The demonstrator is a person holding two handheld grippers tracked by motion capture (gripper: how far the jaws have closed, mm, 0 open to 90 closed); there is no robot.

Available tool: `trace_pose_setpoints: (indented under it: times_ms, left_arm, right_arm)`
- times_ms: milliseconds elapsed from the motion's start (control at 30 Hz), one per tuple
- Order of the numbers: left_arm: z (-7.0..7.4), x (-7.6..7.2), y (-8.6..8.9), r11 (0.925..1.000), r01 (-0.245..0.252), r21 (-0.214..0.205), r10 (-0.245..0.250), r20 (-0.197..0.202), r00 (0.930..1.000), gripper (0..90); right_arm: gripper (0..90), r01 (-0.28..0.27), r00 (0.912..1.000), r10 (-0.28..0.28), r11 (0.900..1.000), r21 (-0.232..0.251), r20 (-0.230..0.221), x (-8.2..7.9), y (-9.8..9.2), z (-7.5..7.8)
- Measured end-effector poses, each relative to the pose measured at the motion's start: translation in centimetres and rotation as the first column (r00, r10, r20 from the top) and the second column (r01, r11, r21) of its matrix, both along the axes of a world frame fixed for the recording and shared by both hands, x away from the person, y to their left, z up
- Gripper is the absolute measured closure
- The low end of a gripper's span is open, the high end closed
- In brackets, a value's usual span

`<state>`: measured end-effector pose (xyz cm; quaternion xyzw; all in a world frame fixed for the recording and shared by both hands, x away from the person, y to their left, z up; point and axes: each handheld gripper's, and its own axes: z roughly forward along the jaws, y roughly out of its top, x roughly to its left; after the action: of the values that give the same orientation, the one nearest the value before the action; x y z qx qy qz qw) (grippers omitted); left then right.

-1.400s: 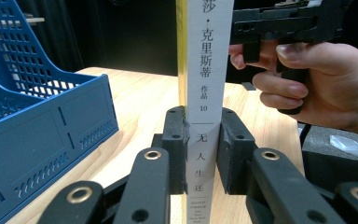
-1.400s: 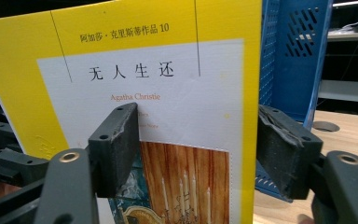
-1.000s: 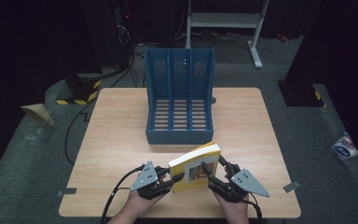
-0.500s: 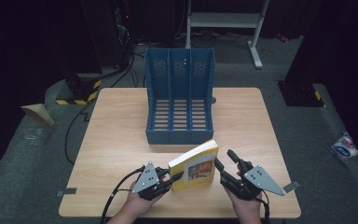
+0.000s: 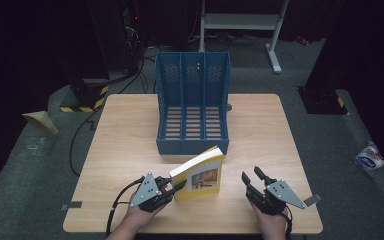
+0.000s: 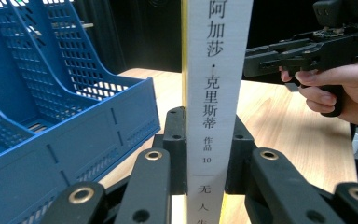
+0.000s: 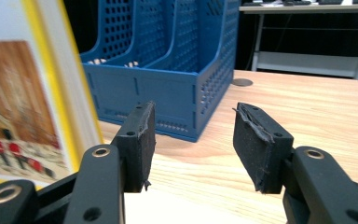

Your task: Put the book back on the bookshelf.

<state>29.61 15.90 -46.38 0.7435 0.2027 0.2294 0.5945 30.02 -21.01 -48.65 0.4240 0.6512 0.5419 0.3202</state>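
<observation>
Book [image 5: 202, 173] clamped in L tongs [image 5: 172, 186]; R tongs [image 5: 252, 176] apart.

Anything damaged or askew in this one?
The right gripper's fingers have torn, frayed pad edges. The book stands upright, pinched at its spine by the left gripper. Nothing else stands out.

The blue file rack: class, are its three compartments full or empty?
Empty. The high view shows the blue file rack lying on its back on the table, and the slotted floor of every compartment is bare.

Glossy paper book [image 5: 203, 176] (perforated plastic rack [image 5: 192, 107]), wood-grain table [image 5: 125, 130]
</observation>
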Motion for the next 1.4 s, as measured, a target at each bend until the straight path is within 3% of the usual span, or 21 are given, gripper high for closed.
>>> trace_pose_setpoints:
  times_ms: [200,267,433,533,733,933,1200,1400]
  left_arm:
    - [0.1,0.3,1.3,0.9999,-0.01,0.01,0.01,-0.002,0.9999,75.9]
    - [0.2,0.4,2.1,1.0,0.004,0.001,-0.004,-0.027,0.9996,75.9]
    - [0.3,0.4,1.9,0.9999,0.008,-0.008,-0.008,-0.038,0.9992,74.7]
    - [0.9,0.5,1.7,0.9987,0.0,-0.05,-0.003,-0.058,0.9983,71.9]
    - [2.0,0.6,0.8,0.9984,-0.028,-0.048,0.024,-0.08,0.9965,69.0]
    - [2.6,0.7,0.5,0.9982,-0.051,-0.029,0.048,-0.11,0.9928,71.8]
    - [3.5,0.5,0.6,0.9971,-0.045,-0.061,0.039,-0.101,0.9941,67.8]
    - [3.9,0.3,0.6,0.9961,-0.071,-0.053,0.066,-0.097,0.9931,69.6]
  right_arm:
    - [48.2,0.014,0.9996,-0.014,0.9996,-0.023,-0.025,0.3,-0.2,-0.5]
    - [48.4,0.018,0.9995,-0.019,0.9995,-0.027,-0.026,0.3,-0.3,-0.6]
    - [48.8,0.014,0.9995,-0.015,0.9992,-0.038,-0.027,0.3,-0.2,-0.7]
    - [48.8,0.01,0.9995,-0.011,0.9991,-0.04,-0.03,0.3,0.0,-0.8]
    - [49.3,0.0,0.9993,-0.002,0.9984,-0.057,-0.037,0.3,0.3,-1.0]
    - [49.2,-0.005,0.9991,0.002,0.9979,-0.065,-0.042,0.3,0.4,-1.1]
    - [49.2,-0.014,0.9985,0.01,0.9977,-0.067,-0.053,0.3,0.5,-1.2]
    - [49.2,-0.017,0.9984,0.013,0.9974,-0.07,-0.055,0.3,0.6,-1.3]
